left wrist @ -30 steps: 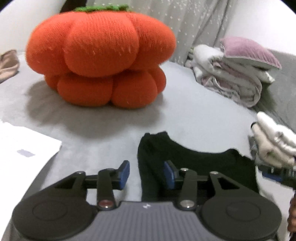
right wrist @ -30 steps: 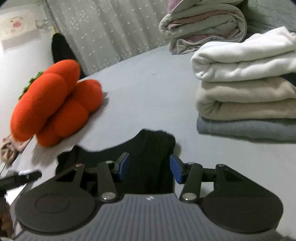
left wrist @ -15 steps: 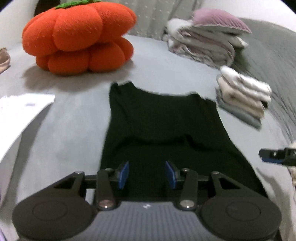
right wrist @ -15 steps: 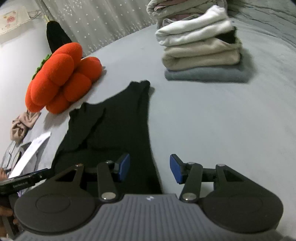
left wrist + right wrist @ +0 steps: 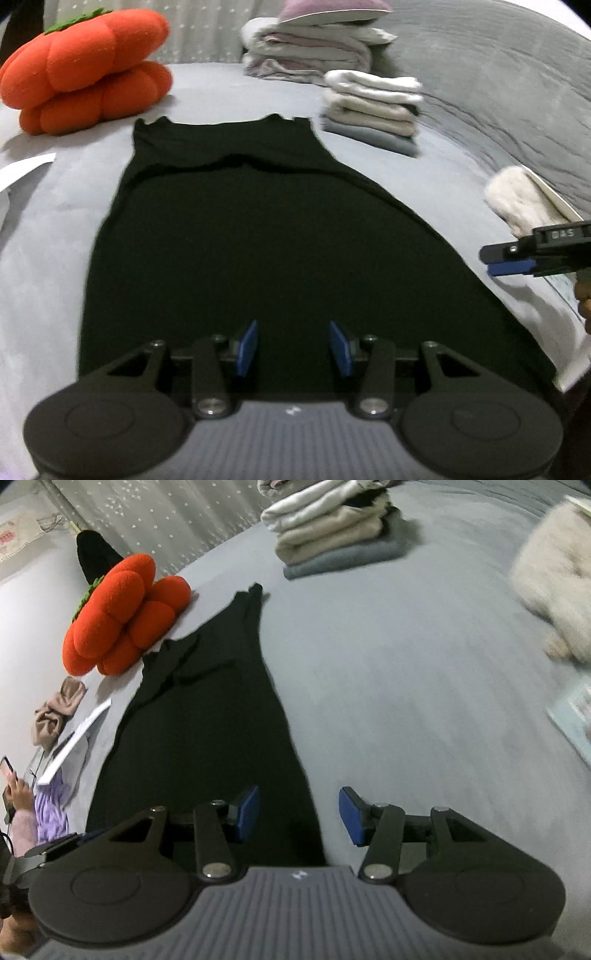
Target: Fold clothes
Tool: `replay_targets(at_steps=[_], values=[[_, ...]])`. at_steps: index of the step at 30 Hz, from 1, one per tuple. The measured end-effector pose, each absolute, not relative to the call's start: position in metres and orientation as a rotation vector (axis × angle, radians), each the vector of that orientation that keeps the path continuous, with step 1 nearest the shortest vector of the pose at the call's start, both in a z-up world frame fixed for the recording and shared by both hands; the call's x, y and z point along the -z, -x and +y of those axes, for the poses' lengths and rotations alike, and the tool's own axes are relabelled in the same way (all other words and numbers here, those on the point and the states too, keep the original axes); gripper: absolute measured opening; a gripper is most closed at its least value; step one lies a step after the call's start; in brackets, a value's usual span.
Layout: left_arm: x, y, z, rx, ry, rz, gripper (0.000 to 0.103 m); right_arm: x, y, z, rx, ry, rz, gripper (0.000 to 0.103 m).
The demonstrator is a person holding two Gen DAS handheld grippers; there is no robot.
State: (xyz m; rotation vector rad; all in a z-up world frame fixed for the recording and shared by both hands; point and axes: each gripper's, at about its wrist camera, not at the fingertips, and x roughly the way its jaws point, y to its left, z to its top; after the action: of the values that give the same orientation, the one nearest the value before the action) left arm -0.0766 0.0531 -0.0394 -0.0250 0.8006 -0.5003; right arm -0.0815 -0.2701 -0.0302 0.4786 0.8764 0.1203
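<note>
A black sleeveless garment (image 5: 258, 236) lies flat on the grey bed (image 5: 44, 206), shoulders at the far end, with a fold line across its chest. It also shows in the right wrist view (image 5: 207, 731). My left gripper (image 5: 293, 349) is open and empty above the garment's near hem. My right gripper (image 5: 298, 814) is open and empty over the garment's right edge near the hem; it also shows in the left wrist view (image 5: 511, 260) at the right.
An orange pumpkin cushion (image 5: 85, 70) sits at the far left. A stack of folded clothes (image 5: 373, 107) stands beyond the garment's right shoulder, with a bigger pile (image 5: 310, 55) behind. A fluffy cream item (image 5: 521, 199) lies right. White paper (image 5: 22, 170) lies left.
Both grippers have pulled back from the garment's shoulders toward its hem. The garment now lies stretched out at full length. Both grippers stayed open.
</note>
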Motion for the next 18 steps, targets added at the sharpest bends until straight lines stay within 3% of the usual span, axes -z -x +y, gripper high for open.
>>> replay_targets(at_steps=[10,18], values=[[0.053,0.167,0.021,0.647,-0.024,0.754,0.045,0.040,0.162,-0.266,-0.115,-0.539,0.852,0.050],[0.035,0.200,0.004,0.815,-0.180,0.777,0.052,0.041,0.194,-0.260,-0.121,-0.556,0.831,0.050]])
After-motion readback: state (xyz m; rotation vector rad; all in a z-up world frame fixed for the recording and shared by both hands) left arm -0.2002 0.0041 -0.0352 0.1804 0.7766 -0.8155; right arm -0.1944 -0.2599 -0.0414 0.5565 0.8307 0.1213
